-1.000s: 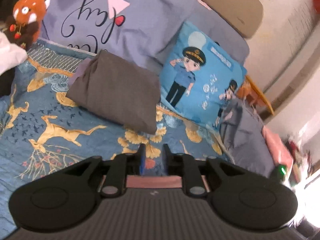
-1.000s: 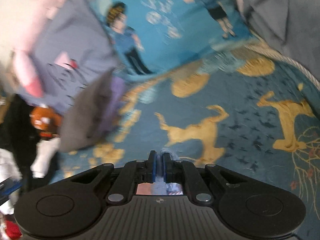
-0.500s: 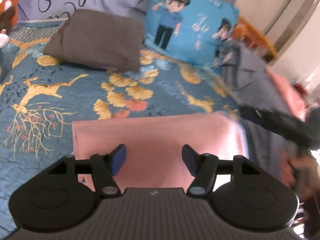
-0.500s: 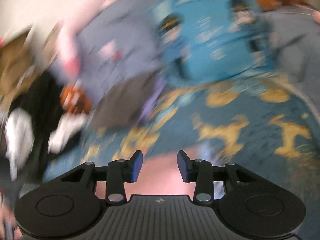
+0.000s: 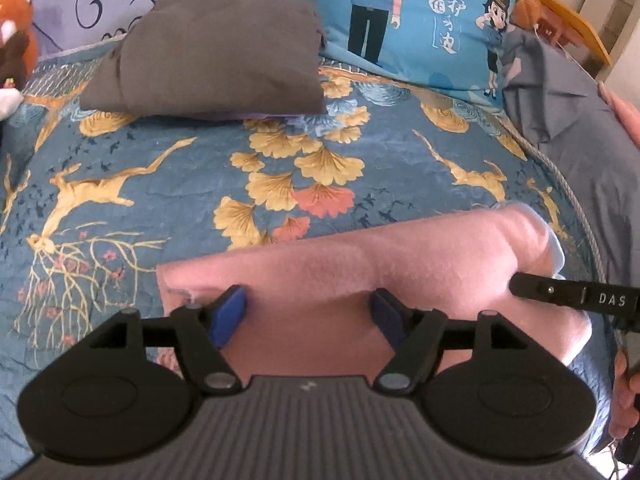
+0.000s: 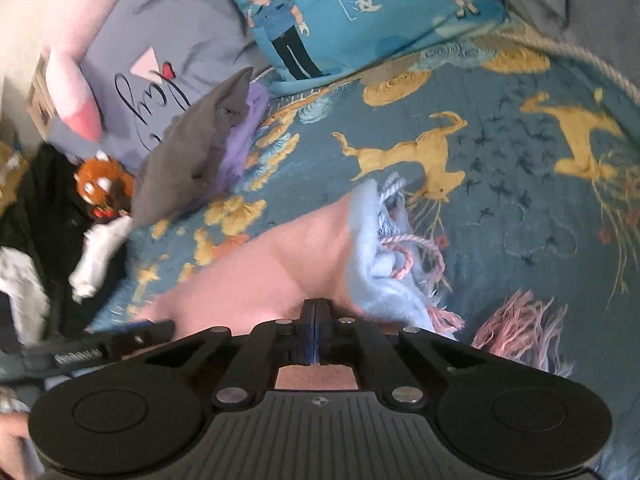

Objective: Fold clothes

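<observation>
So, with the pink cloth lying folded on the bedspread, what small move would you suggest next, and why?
Probably close the left gripper on the near edge of the pink cloth. Its jaws are opening, with cloth under them and nothing pinched yet, while the right gripper is closing at the cloth's fringed end. A grip on both sides would let the next fold start.

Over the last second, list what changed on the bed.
The pink garment came into view, spread on the blue quilt. The left claw swung down over it, jaws opening, gripping nothing. The right claw opened briefly, now closing at the pink cloth. The folded grey garment and cartoon pillow stayed put.
</observation>
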The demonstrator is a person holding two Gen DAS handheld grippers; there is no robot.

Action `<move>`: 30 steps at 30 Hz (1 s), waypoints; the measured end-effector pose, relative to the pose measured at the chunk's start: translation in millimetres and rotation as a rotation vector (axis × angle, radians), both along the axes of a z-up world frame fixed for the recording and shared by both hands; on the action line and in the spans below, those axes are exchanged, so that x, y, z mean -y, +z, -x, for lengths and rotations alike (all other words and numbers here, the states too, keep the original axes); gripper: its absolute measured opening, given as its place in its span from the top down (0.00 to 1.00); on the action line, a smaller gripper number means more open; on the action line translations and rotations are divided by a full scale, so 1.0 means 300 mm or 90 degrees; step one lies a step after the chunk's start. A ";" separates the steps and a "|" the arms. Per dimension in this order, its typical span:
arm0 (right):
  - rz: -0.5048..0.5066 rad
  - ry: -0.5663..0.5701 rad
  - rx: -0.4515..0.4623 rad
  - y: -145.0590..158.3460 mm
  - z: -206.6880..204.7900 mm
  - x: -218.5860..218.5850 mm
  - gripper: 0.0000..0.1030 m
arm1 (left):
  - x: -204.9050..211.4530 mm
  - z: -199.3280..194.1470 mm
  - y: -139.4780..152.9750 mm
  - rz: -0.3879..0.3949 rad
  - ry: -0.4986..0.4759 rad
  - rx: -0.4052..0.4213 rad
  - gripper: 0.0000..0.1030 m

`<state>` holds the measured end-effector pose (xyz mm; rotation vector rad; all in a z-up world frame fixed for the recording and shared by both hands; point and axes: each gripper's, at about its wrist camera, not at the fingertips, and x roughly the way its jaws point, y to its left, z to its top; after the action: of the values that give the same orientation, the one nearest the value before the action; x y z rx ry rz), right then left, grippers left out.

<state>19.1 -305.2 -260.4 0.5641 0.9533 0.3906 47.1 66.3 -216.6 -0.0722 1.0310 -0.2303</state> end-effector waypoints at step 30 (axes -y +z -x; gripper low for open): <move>-0.294 -0.374 0.035 -0.215 0.332 0.037 0.00 | -0.275 0.457 -0.380 0.673 0.558 -0.093 0.00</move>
<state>-80.7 -316.2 -325.0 1.2093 0.6018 0.0897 -90.1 148.9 -330.7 -1.4779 0.8366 0.0604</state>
